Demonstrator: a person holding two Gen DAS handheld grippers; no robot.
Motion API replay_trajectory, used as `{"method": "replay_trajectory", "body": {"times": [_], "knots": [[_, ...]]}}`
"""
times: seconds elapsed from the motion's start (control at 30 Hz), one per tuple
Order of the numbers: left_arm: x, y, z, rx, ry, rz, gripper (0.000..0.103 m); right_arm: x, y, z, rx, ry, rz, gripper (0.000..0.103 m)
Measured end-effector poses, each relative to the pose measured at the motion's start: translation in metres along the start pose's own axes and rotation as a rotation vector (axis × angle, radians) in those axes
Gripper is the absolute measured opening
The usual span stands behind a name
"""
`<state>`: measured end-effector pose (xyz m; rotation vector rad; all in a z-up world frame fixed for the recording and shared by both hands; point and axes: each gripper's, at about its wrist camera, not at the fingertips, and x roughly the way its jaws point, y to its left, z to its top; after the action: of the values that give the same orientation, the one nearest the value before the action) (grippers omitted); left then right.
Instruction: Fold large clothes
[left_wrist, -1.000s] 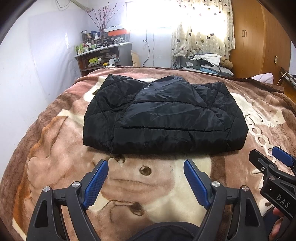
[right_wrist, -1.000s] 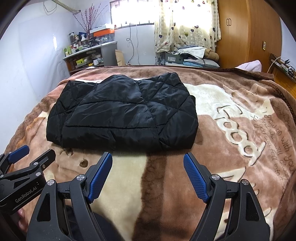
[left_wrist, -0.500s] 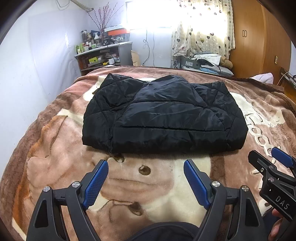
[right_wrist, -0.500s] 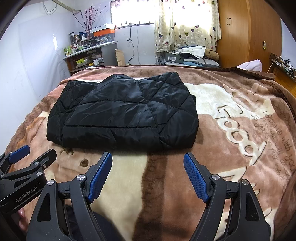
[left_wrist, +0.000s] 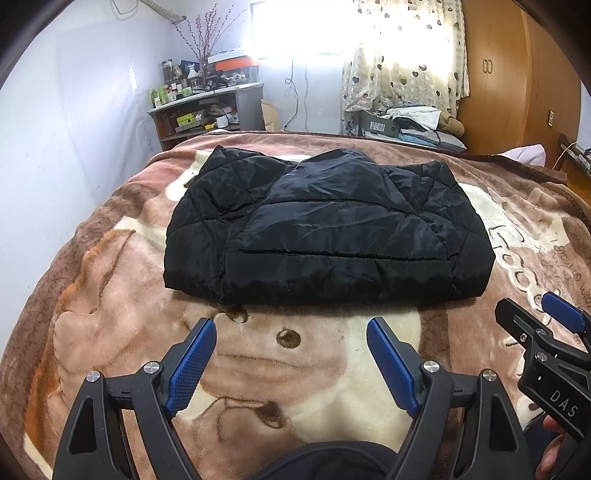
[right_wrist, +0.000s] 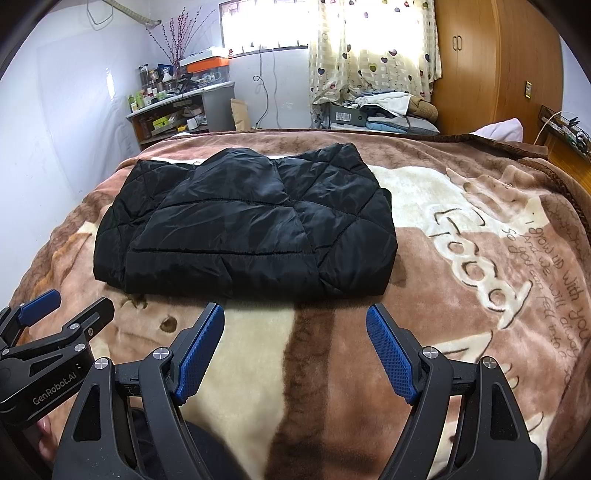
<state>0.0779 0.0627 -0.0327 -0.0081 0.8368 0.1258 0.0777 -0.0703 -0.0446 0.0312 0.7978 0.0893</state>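
Left gripper (left_wrist: 291, 328): blue-padded jaws spread wide, holding nothing, poised above the blanket (left_wrist: 110, 295) just short of the garment's near edge. Right gripper (right_wrist: 295, 314): jaws likewise apart and empty, positioned beside the left one, facing the same edge. Black quilted jacket (left_wrist: 328, 229): folded into a compact rectangle, lying flat at mid-bed on the brown patterned blanket, untouched by either tool. Beyond the bed: cluttered shelf unit (left_wrist: 207, 110) at the left wall, heart-print curtain (left_wrist: 402, 55), wooden wardrobe (right_wrist: 498, 62).
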Motion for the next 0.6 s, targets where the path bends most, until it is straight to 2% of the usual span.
{"method": "replay_trajectory", "body": {"times": [0.6], "knots": [[0.0004, 0.0012, -0.0009, 0.005, 0.005, 0.001, 0.083, 0.0002, 0.0012, -0.0009, 0.004, 0.002, 0.001, 0.079]]}}
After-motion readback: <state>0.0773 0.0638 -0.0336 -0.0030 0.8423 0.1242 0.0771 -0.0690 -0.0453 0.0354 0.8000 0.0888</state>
